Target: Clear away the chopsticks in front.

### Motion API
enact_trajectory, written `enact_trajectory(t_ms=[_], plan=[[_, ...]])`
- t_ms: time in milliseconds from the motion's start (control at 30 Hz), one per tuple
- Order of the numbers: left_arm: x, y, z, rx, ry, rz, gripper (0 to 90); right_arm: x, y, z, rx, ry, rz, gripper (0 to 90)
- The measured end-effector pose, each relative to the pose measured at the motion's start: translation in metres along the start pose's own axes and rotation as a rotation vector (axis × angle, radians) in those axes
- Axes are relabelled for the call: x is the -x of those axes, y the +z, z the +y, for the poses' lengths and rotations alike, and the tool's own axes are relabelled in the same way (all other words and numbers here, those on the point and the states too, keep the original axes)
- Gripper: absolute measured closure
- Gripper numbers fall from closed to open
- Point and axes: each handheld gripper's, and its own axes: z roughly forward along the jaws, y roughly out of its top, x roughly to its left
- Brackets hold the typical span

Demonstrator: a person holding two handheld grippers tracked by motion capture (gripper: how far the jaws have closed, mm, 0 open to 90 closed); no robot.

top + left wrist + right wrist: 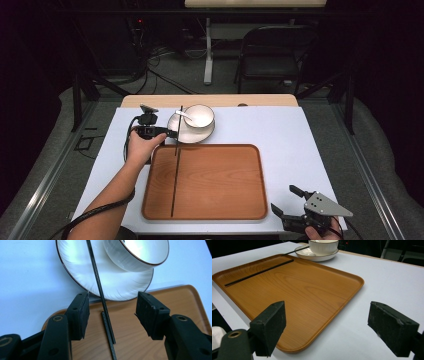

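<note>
The white-covered table is seen under the wooden tray, which lies near the front edge; the table's far corners are lost against a dark room, and no writing or brand mark can be read on anything. In the right gripper view the tray's near left corner is cut off by that gripper's own jaw. Beyond the tray's far edge a white plate with a dark rim is set, and a white bowl stands on it; the bowl's top is cut off in the left gripper view, and a white spoon lying in it is hard to make out. Two black chopsticks are seen with their long axes running near to far: one chopstick lies flat along the left part of the tray, and the other chopstick rests across the plate's rim and points away past the bowl, its near end overlapping the first at the tray's far edge. The left gripper is held over that spot with its jaws apart on either side of the chopsticks, touching neither. The right gripper is held at the near right corner of the table, well apart from the tray's contents, with its jaws wide and nothing between them.
</note>
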Motion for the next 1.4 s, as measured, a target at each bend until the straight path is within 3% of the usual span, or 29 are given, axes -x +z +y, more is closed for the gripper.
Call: enact_trajectory(t_ms=[100, 233, 433, 767, 1000, 1233, 1400], plan=[[0.002, 0.005, 0.004, -0.002, 0.013, 0.023, 47.9, 0.0, 0.0, 0.0, 0.002, -0.001, 0.0, 14.7], [0.004, 0.011, 0.009, -0.001, 0.002, 0.048, 46.9, 0.0, 0.0, 0.0, 0.002, -0.002, 0.0, 14.7], [0.006, 0.019, 0.017, -0.012, 0.0, 0.099, 53.1, 0.0, -0.001, 0.0, 0.005, -0.002, 0.0, 14.7], [0.006, 0.03, 0.025, -0.025, -0.003, 0.117, 63.6, 0.0, -0.001, 0.0, 0.007, -0.007, 0.002, 14.7], [0.001, 0.041, 0.029, -0.019, -0.056, 0.127, 67.5, 0.0, -0.001, 0.0, 0.007, -0.009, 0.003, 14.6], [0.0, 0.052, 0.031, -0.031, -0.072, 0.133, 70.5, 0.0, -0.001, 0.0, 0.008, -0.01, 0.005, 14.7], [0.002, 0.059, 0.032, -0.048, -0.106, 0.129, 73.9, 0.0, -0.001, -0.001, 0.008, -0.008, 0.006, 14.7]])
